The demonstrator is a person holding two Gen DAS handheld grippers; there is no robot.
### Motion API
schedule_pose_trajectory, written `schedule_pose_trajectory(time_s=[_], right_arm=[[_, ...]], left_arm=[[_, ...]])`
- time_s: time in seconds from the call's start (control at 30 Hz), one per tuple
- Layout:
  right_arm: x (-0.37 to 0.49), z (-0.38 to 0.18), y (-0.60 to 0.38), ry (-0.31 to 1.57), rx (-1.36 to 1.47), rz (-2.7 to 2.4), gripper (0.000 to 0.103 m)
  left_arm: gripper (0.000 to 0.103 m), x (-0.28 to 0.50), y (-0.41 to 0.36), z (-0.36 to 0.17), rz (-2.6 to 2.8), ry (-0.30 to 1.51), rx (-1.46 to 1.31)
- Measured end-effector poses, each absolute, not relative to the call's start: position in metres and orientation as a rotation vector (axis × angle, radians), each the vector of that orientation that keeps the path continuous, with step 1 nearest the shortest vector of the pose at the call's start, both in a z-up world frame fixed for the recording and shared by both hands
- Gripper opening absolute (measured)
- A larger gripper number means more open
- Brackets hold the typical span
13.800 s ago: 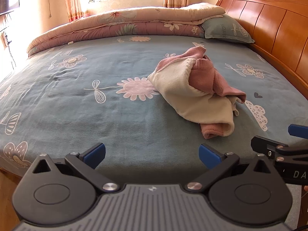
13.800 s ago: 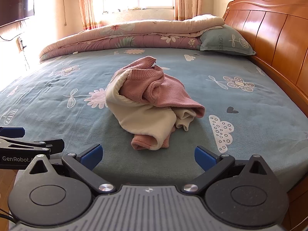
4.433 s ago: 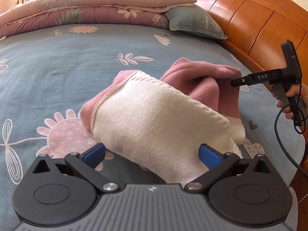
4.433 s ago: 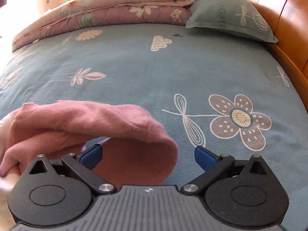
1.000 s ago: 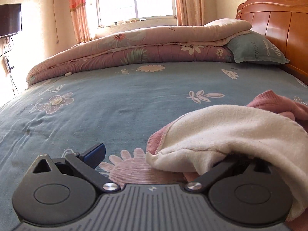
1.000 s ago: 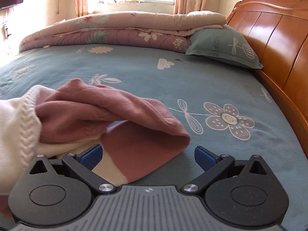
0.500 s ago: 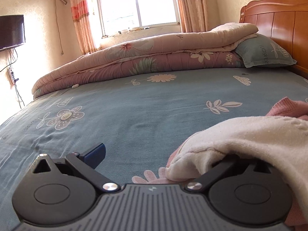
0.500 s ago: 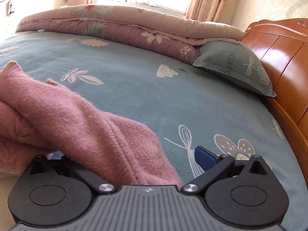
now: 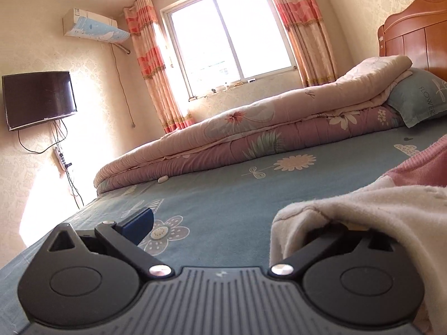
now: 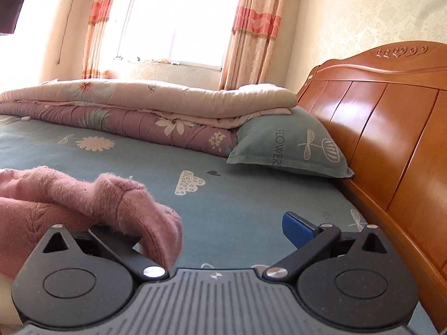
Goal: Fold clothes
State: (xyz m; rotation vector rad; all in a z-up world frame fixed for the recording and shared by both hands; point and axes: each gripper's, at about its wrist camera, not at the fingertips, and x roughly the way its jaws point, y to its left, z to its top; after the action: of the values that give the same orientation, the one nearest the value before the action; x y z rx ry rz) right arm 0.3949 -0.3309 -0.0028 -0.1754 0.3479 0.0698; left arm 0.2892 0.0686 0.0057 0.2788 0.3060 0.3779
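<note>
Left wrist view: the left gripper (image 9: 234,223) sits low over the bed (image 9: 223,195), jaws spread wide. Its left blue pad (image 9: 138,222) stands clear above the sheet, while the right finger is buried under the cream fleece side of the sweater (image 9: 363,215), which drapes over that finger and fills the lower right of the frame. A pink knit part of the garment rises behind the cream. Nothing is pinched between the fingers. Beyond lies open teal sheet printed with flowers, then a folded quilt (image 9: 251,139) along the far side of the bed, with a small white object (image 9: 163,179) at its foot. A teal pillow (image 9: 419,100) rests against the wooden headboard (image 9: 413,36) at right. On the far wall are a window (image 9: 229,36) with striped curtains (image 9: 156,67), an air conditioner (image 9: 92,28) and a mounted TV (image 9: 39,99).

Right wrist view: the right gripper (image 10: 220,229) also hovers just above the bed (image 10: 237,209) with jaws wide apart. Pink knit of the sweater (image 10: 83,195) lies bunched over its left finger, hiding that pad; the right blue pad (image 10: 297,227) is bare and clear of the cloth. The garment spreads off the left edge of the frame. Farther on come the cloud-and-flower sheet, the pillow (image 10: 293,145) against the headboard (image 10: 391,117), the quilt (image 10: 139,106), and the bright window (image 10: 181,16) framed by curtains (image 10: 251,22).
</note>
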Motion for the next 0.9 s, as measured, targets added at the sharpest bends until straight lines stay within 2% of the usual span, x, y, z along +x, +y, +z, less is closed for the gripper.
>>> schedule_pose_trajectory(time_s=[0.1, 0.27, 0.43, 0.63, 0.67, 0.77, 0.9], right_arm=[[0.421, -0.010, -0.330, 0.477, -0.168, 0.052, 0.103], [0.459, -0.068, -0.322, 0.693, -0.182, 0.021, 0.103], [0.473, -0.071, -0.335, 0.723, -0.142, -0.004, 0.103], [0.491, -0.075, -0.350, 0.759, -0.094, -0.035, 0.103], [0.493, -0.076, -0.353, 0.765, -0.086, -0.040, 0.103], [0.494, -0.091, -0.351, 0.833, -0.101, -0.023, 0.103], [0.454, -0.098, -0.350, 0.836, -0.051, 0.030, 0.103]], left_arm=[[0.103, 0.316, 0.069, -0.006, 0.337, 0.416, 0.321], [0.103, 0.365, 0.061, -0.058, 0.329, 0.557, 0.435], [0.103, 0.384, 0.069, -0.068, 0.339, 0.582, 0.449], [0.103, 0.393, 0.073, -0.041, 0.366, 0.421, 0.496], [0.103, 0.395, 0.068, -0.044, 0.349, 0.427, 0.517], [0.102, 0.409, 0.063, -0.066, 0.266, 0.634, 0.530], [0.102, 0.380, 0.072, -0.080, 0.283, 0.634, 0.485]])
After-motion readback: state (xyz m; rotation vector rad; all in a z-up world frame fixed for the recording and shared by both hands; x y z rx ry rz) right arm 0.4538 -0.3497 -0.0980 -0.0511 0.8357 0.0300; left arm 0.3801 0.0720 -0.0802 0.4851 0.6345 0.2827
